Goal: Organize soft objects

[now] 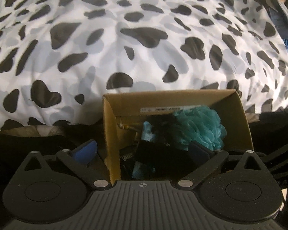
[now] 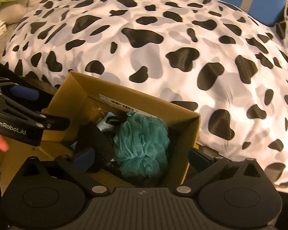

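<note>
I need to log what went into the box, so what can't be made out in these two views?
- Dark items beside the teal mesh bath pouf in the brown cardboard box: too shadowed in both views to identify.
- Box floor: hidden by its contents and the open right gripper body in the right wrist view.
- White printed label on the inner wall: text too small and blurred.
- Open left gripper: its body cuts off the box's near edge in the left wrist view.

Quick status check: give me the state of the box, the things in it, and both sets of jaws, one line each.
Cardboard box: open at the top, standing against the spotted duvet.
Teal bath pouf: inside the box, loose, nothing gripping it.
Dark cloth: inside the box, beside the pouf.
Left gripper: jaws wide open, empty, over the box.
Right gripper: jaws wide open, empty, straddling the pouf without touching.
</note>
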The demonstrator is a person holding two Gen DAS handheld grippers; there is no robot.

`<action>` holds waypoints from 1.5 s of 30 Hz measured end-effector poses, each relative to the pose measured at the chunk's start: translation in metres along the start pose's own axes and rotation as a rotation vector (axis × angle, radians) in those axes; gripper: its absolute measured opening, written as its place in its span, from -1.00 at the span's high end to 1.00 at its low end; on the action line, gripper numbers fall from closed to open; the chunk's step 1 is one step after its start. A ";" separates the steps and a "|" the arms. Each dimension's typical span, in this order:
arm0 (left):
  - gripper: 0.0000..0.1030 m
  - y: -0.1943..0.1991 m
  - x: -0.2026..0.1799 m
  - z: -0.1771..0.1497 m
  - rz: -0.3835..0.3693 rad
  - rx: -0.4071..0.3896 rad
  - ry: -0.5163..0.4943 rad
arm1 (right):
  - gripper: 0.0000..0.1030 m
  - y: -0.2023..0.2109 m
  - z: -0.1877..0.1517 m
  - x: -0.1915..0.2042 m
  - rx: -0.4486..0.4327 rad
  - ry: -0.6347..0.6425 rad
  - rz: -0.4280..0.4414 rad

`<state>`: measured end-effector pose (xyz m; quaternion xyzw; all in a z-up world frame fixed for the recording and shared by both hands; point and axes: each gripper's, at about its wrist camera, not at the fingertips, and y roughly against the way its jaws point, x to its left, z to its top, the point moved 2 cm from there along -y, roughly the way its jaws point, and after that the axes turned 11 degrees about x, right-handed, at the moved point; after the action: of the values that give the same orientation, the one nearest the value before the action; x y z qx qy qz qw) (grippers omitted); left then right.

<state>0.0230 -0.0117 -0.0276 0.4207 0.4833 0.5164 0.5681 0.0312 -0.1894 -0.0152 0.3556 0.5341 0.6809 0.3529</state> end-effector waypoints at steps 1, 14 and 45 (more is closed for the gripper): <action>-1.00 0.002 0.001 -0.002 -0.001 -0.006 0.010 | -1.00 0.001 -0.001 0.000 0.002 -0.015 -0.007; -1.00 0.001 0.000 -0.025 0.047 0.056 0.069 | -1.00 -0.001 -0.024 -0.012 0.102 -0.230 -0.073; -1.00 -0.023 -0.006 -0.016 0.069 0.150 0.041 | -1.00 -0.025 -0.025 -0.012 0.215 -0.221 -0.092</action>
<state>0.0115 -0.0207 -0.0527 0.4677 0.5174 0.5067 0.5068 0.0180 -0.2070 -0.0449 0.4392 0.5777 0.5597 0.4001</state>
